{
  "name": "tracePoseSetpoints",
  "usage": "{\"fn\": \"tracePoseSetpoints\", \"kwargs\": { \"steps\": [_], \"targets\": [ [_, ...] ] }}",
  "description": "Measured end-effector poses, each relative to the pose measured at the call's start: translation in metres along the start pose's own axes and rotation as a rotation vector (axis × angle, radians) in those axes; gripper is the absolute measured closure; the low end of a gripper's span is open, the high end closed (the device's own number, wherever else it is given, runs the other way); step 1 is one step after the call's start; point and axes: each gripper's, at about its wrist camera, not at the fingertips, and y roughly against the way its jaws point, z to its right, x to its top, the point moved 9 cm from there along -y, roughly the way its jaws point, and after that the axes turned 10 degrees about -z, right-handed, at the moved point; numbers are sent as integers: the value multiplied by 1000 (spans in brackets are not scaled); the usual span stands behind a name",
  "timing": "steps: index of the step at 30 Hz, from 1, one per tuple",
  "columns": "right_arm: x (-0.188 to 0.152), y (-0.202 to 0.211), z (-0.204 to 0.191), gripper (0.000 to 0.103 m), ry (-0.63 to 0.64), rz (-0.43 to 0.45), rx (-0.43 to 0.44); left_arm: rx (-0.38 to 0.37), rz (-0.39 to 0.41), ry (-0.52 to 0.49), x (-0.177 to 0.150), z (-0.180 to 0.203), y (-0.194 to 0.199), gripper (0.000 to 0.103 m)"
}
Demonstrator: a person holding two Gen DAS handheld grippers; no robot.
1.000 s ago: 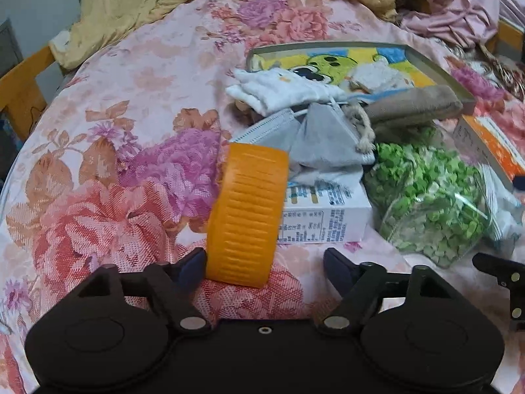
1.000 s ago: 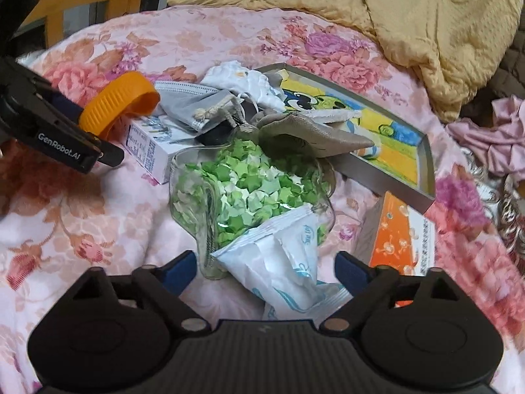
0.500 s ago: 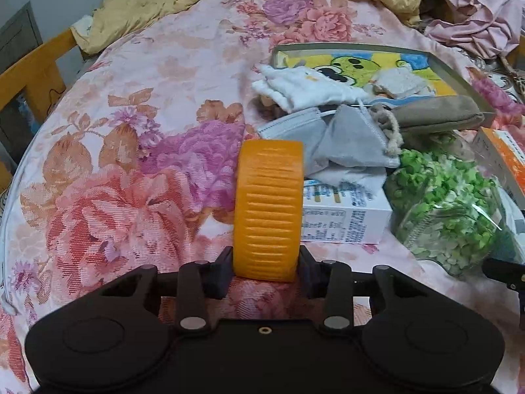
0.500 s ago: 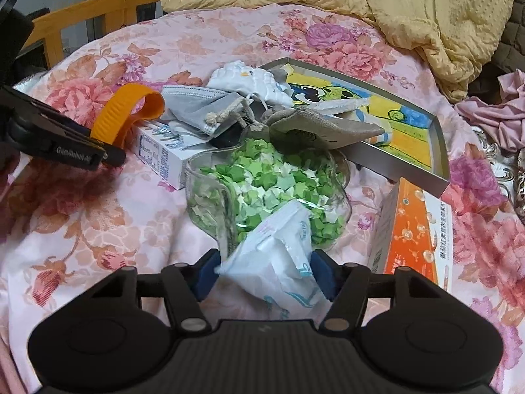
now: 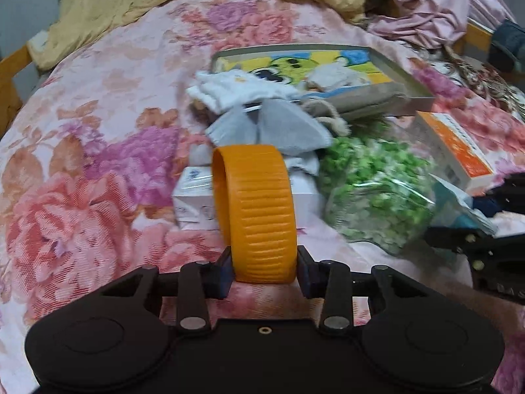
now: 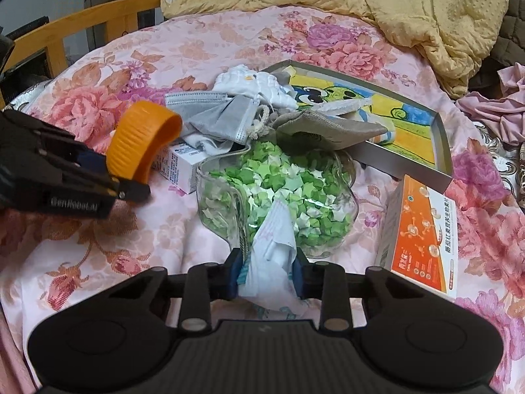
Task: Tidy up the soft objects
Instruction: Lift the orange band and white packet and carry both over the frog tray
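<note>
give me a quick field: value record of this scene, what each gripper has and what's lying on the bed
surface: floral bedspread
left gripper: fingers clamped on the sides of the orange ribbed ring, which stands upright
right gripper: jaws closing, white plastic packet pinched between them
behind packet: clear bag of green paper stars
pile: grey face masks, white cloth, beige drawstring pouch, small white box
tray: cartoon-print tray, pouch lying partly over its edge
right side: orange and white box
background: yellow blanket
</note>
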Motion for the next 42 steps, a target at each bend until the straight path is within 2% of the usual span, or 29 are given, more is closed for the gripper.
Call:
{"fn": "tracePoseSetpoints", "kwargs": {
  "steps": [4,9,14,20,26,33,38,42],
  "targets": [
    [-1,5,-4,71,4,12,8,-18,13,-37,-2,11,2,63],
    [-1,8,-6,73,9,20,18,0,17,-108,-7,22,2,63],
    [-3,16,-8,73,-10,36,48,-28,43,-104,-5,24,7,63],
    [-7,26,-6,73,-59,45,76,7,77,-166,-4,30,10,63],
    [-2,50,-3,73,-102,124,100,-32,141,-171,0,35,24,63],
    [7,56,13,73,-157,191,77,-25,235,-189,8,41,39,63],
    [10,54,18,73,-166,212,58,47,253,-234,8,39,38,63],
    [11,52,16,73,-148,219,41,171,353,-329,13,40,50,63]
  ]
}}
